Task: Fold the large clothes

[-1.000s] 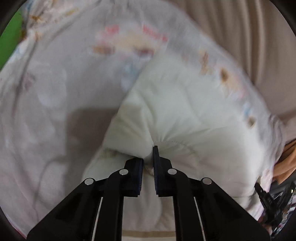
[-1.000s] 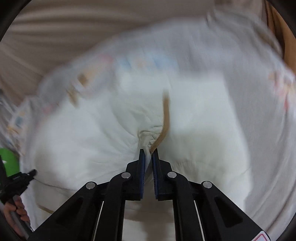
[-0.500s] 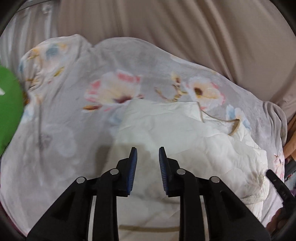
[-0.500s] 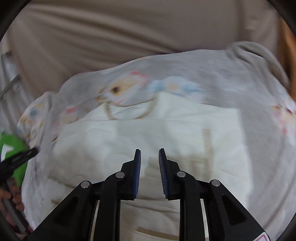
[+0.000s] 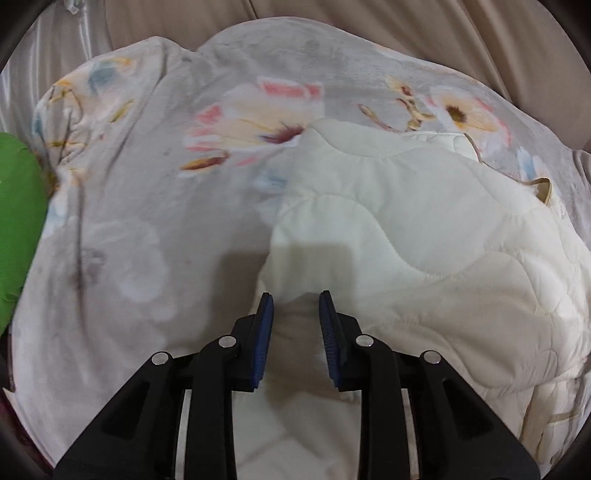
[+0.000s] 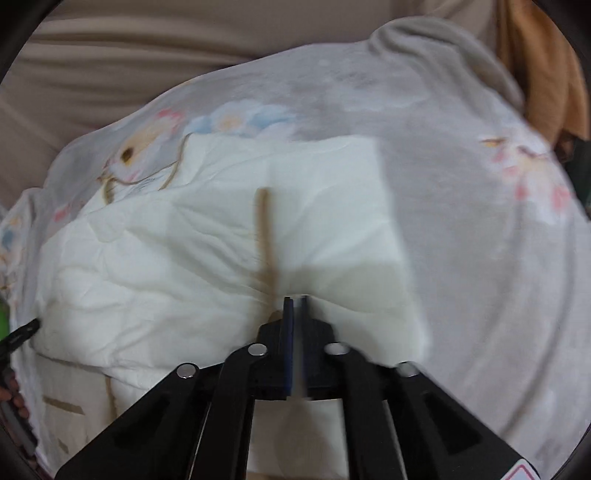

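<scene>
Left tool spread, right tool pinching quilt on floral blanket.

both wrist views close above quilt

Grey floral blanket covers the whole surface, pink, yellow and blue flower print, a few wrinkles toward its far left corner. Beige curtain hangs in folds behind the blanket's far edge; same in the right wrist view. Green object sits at the blanket's left edge, cut off by the frame. Orange-brown cloth hangs past the blanket's far right corner.
</scene>
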Tool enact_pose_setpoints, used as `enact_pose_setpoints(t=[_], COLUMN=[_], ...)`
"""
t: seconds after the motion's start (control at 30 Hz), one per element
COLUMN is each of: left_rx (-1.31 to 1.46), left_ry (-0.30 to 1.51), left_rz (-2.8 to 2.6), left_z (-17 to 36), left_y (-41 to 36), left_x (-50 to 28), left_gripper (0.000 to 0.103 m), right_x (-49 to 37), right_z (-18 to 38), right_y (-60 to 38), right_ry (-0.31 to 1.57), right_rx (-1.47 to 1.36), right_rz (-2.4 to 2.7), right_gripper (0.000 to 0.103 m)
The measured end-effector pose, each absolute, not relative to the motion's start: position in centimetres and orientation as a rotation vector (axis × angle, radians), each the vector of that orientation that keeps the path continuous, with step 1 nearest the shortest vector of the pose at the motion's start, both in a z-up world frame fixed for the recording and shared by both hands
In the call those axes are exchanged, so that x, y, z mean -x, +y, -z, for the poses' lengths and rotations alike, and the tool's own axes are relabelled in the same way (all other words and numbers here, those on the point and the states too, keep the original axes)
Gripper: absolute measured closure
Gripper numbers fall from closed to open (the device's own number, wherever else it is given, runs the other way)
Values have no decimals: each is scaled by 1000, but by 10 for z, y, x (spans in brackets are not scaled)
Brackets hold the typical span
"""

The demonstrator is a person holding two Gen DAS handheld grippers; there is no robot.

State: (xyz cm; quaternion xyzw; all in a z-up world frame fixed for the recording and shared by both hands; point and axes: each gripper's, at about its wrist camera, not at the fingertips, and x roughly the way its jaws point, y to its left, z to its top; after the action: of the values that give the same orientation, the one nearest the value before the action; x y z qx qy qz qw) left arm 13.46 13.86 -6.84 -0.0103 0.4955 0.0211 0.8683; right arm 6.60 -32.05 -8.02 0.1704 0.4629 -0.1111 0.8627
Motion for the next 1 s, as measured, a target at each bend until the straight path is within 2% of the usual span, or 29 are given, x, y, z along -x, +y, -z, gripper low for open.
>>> enact_pose_setpoints(t=[0.1,0.2,0.23,0.33,0.37,0.43,0.5,0.57,0.67,0.73,0.87,1.0], left_rx=[47,-9,-8,5,21,80,153,187,194,217,379,494], left_ry=[1014,1070,1071,1057,1052,1050,1069,1094,1162,1226,1337,1382], left_rz=[-12,-31,-34,-39,-40,-27,4,21,37,47,32,50], left_z=[57,79,84,69,63,51,45,43,49,60,86,106], left_y=[130,116,116,126,132,151,171,186,201,210,227,227], left_x=[-124,-124,-122,-110,-103,-82,-54,-26,27,61,104,115], left_gripper=[78,73,73,72,70,54,45,41,32,28,28,28], right_x=[-60,-72,-71,-44,-27,9,47,88,156,187,233,236], right_z=[64,93,104,92,81,64,56,53,59,66,93,104], right_y=[-295,-271,-273,-294,-300,-312,-321,-325,-329,-329,-331,-329], right_ry=[921,1032,1058,1028,1004,978,980,995,1040,1071,1116,1090], right_rx=[-347,-205,-201,-301,-316,-357,-395,-422,-501,-544,-704,-772], right_rz=[122,109,122,154,169,165,164,183,224,255,274,251], right_gripper=[95,97,103,103,97,91,84,69,55,52,50,49])
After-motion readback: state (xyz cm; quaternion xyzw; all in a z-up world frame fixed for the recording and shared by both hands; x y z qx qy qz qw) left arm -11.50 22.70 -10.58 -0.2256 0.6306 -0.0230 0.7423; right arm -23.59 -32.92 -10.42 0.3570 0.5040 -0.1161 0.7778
